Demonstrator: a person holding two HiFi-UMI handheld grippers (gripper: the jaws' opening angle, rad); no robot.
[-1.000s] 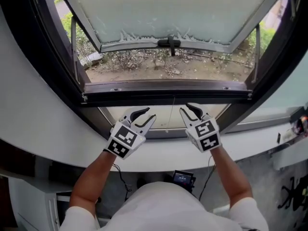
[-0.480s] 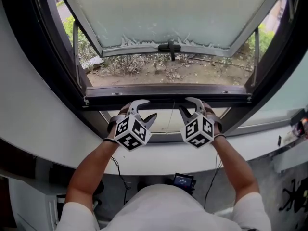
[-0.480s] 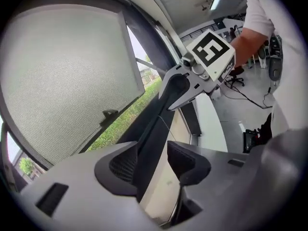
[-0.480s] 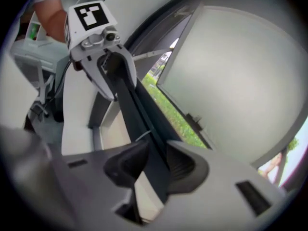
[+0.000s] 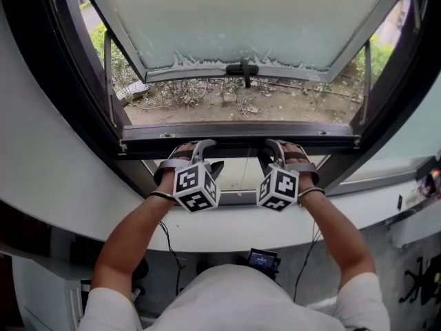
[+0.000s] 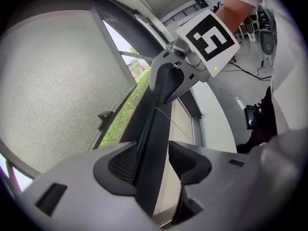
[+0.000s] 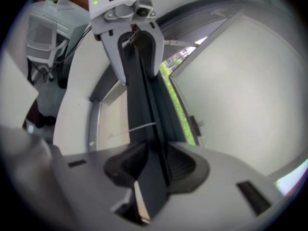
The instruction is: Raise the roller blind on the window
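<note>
Head view looks down on a white sill (image 5: pixel 76 205) curving under the window, whose frosted sash (image 5: pixel 241 19) tilts outward over bare ground (image 5: pixel 241 105). The roller blind is low in the opening: its dark bar (image 5: pixel 241 138) spans the frame from side to side, with beige fabric (image 5: pixel 234 174) and a thin cord (image 5: pixel 248 165) just beneath it.

On the left, the left gripper (image 5: pixel 207 154) reaches up to the bar left of centre. In the left gripper view its jaws are opening with the bar (image 6: pixel 154 129) standing between them. One pad lies against the bar, while the other stands off it, with beige showing in the gap.

On the right, the right gripper (image 5: pixel 269 153) meets the bar just right of centre, well apart from the other. In the right gripper view its jaws are also opening. They straddle the bar (image 7: pixel 139 95), which nearly fills the space between the pads, without a visible squeeze.
</note>
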